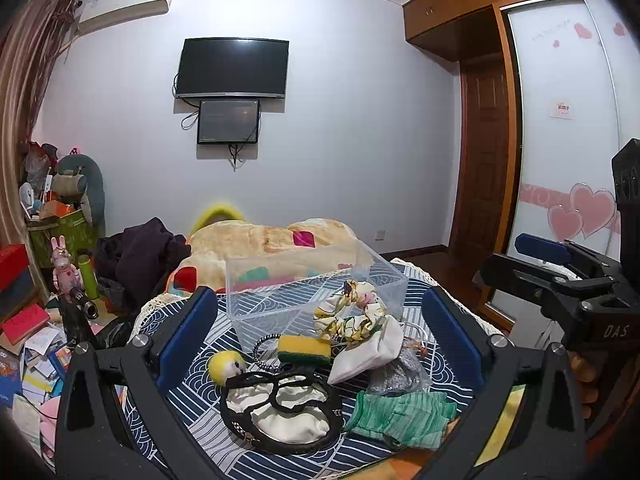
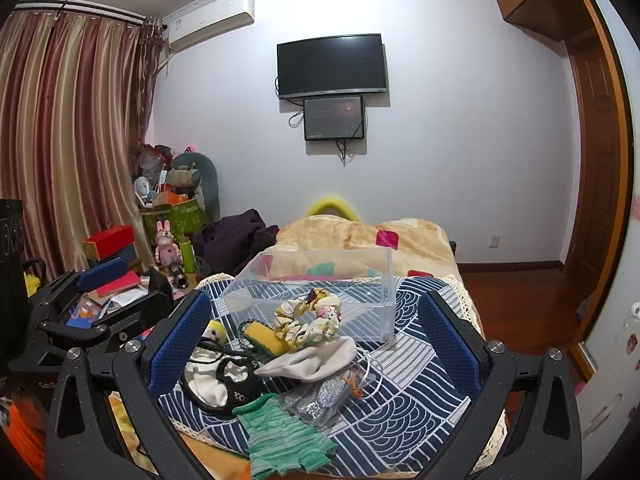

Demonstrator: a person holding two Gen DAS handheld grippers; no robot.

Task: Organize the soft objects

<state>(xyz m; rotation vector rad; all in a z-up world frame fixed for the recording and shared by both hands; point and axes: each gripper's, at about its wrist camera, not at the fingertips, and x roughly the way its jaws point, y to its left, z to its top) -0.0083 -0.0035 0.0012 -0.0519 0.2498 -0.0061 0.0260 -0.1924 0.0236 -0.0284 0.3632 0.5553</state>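
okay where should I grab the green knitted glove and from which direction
Pinch the ribbed cuff of the green glove, coming from above on the near side. It lies flat on the patterned cloth, nearest both open grippers, and its cuff edge stands clear of the silver pouch.

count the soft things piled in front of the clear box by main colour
yellow: 2, the sponge and the fuzzy ball
white or cream: 3, the floral scrunchie, the cloth pouch, the black-trimmed cloth
green: 1, the knit cloth
silver: 1, the glittery bag
total: 7
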